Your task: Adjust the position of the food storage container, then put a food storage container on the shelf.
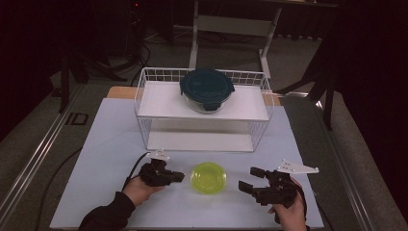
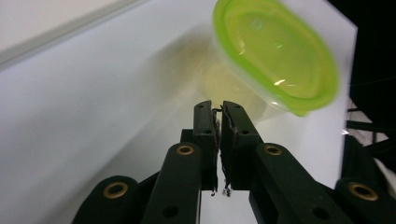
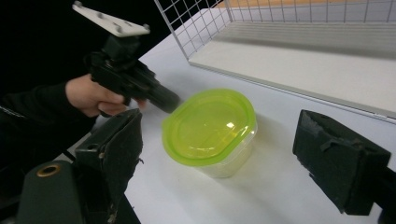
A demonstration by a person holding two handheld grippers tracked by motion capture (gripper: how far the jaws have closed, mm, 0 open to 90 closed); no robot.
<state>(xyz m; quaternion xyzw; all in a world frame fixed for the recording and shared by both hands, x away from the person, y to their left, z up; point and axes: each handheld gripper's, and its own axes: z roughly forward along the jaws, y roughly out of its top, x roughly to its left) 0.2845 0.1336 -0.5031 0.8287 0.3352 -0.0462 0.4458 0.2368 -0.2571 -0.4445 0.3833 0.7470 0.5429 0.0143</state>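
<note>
From above, a green-lidded plastic container (image 1: 208,177) sits on the tabletop (image 1: 110,144) between the left gripper (image 1: 179,176) and right gripper (image 1: 248,179). The left gripper view shows clenched, empty jaws just short of the container (image 2: 275,53). The right gripper view shows jaws spread wide, container (image 3: 210,130) ahead between them.

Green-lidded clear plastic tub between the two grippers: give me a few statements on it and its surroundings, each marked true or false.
1. The green-lidded clear plastic tub stands on the white table, lid on. True.
2. The left gripper is clamped on the tub. False: its jaws are shut on nothing, short of the tub.
3. The right gripper is open. True.
4. The round glass container with a dark teal lid sits on the lower shelf of the white wire rack. False: it sits on the upper shelf.
</note>
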